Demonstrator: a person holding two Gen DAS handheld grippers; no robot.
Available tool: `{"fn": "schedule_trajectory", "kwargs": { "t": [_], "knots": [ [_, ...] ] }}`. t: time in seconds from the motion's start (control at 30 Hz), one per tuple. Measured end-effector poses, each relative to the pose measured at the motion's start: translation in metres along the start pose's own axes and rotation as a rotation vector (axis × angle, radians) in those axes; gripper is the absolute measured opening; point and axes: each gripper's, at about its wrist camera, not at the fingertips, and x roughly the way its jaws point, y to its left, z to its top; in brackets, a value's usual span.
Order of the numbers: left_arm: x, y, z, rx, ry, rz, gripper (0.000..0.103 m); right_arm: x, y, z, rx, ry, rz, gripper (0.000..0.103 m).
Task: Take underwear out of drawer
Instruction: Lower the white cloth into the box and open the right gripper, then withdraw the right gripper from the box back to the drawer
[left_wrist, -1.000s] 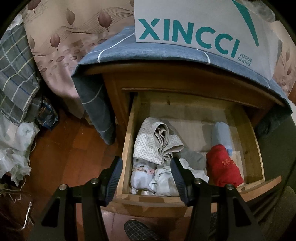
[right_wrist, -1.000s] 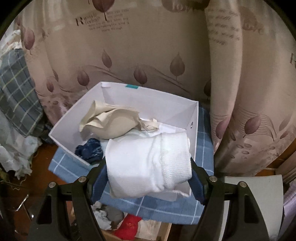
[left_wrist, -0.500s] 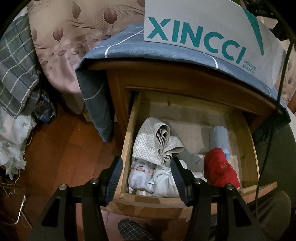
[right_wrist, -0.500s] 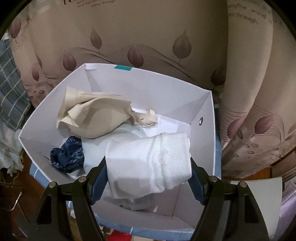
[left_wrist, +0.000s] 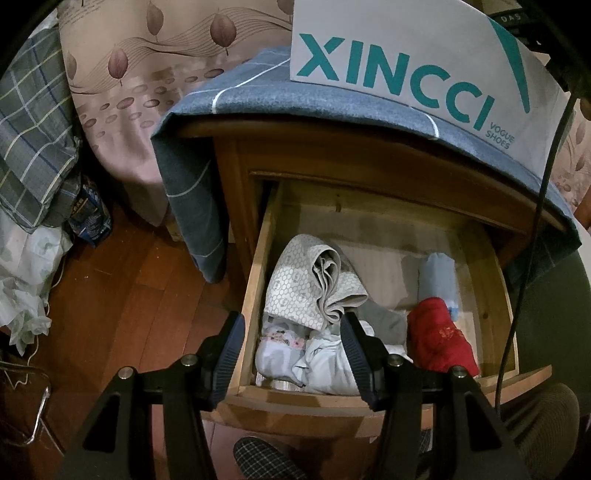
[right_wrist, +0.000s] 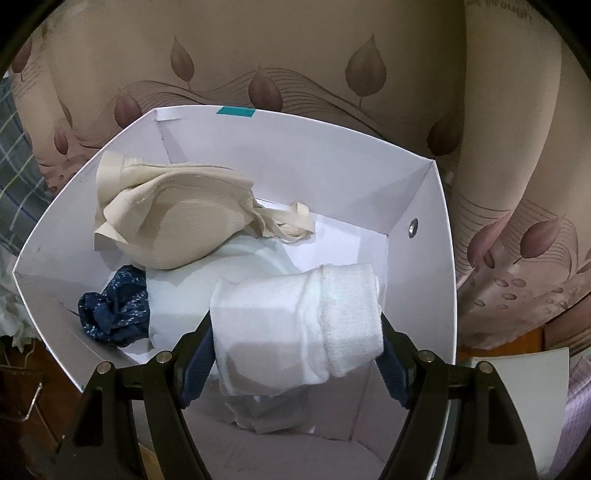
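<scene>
The right tool (right_wrist: 297, 334) grips a rolled white underwear (right_wrist: 295, 325) above the white box (right_wrist: 421, 280). The left tool (left_wrist: 291, 354) hangs half open, holding nothing, over the open drawer (left_wrist: 255, 295).

Between the right gripper's (right_wrist: 297, 341) blue-padded fingers (right_wrist: 199, 363) sits a plain white roll of underwear (right_wrist: 295, 325). Beyond them, in the white box (right_wrist: 321, 162): a cream piece (right_wrist: 173, 221) and a navy one (right_wrist: 118, 306) with pale speckles. Past the left fingers (left_wrist: 231, 347), the honey-brown drawer (left_wrist: 258, 266) shows a grey honeycomb-print fold (left_wrist: 295, 280), a red bundle (left_wrist: 439, 332), and perhaps a floral print on a whitish piece (left_wrist: 280, 343).
</scene>
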Motion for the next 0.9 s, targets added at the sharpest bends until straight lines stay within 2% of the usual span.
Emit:
{"fn": "schedule_trajectory", "kwargs": {
  "t": [0.5, 0.57, 0.67, 0.9],
  "knots": [
    [0.001, 0.001, -0.001, -0.007, 0.006, -0.007, 0.055, 0.000, 0.001, 0.000, 0.007, -0.012, 0.000, 0.079],
    [0.002, 0.000, -0.002, -0.006, 0.008, -0.004, 0.055, -0.001, -0.001, 0.000, 0.013, -0.015, 0.001, 0.085],
    [0.003, 0.000, -0.002, -0.006, 0.008, -0.003, 0.055, -0.006, -0.004, 0.001, 0.017, -0.028, -0.002, 0.088],
    [0.005, -0.001, -0.002, -0.011, 0.016, -0.001, 0.055, -0.030, -0.003, -0.002, 0.016, -0.065, 0.012, 0.089]
  ]
}}
